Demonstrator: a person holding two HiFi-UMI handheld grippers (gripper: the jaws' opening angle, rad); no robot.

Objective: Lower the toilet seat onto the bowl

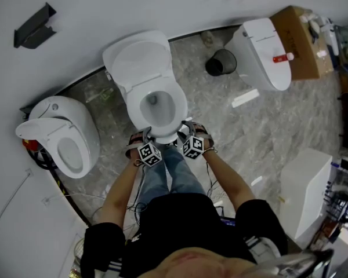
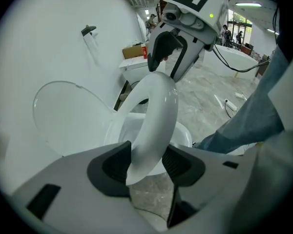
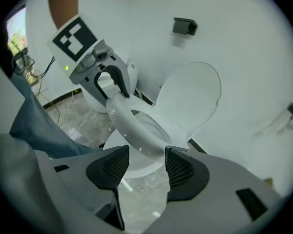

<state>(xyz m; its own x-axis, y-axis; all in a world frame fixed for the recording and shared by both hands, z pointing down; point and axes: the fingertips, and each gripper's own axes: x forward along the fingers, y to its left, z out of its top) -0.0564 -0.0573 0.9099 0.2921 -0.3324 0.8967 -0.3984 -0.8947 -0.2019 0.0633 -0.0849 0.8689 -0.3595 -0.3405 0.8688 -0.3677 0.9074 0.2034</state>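
The white toilet (image 1: 156, 129) stands against the wall with its lid (image 1: 138, 59) raised. The toilet seat (image 1: 137, 109) lies low over the bowl; whether it rests on the rim I cannot tell. Both grippers are at its front edge. In the left gripper view, the seat ring (image 2: 158, 106) runs between the left gripper's (image 2: 147, 162) pads and both pads touch it. In the right gripper view, the seat (image 3: 132, 126) passes at the pad tips of my right gripper (image 3: 147, 162), which stands open. In the head view, the left gripper (image 1: 145, 139) and right gripper (image 1: 185, 132) flank the rim's front.
Another toilet (image 1: 64, 141) stands at the left and a third (image 1: 264, 51) at the upper right. A black bin (image 1: 220, 62) sits between toilets, and a cardboard box (image 1: 301, 39) beyond. A white cabinet (image 1: 307, 184) is at the right. The person's legs (image 1: 174, 175) stand before the bowl.
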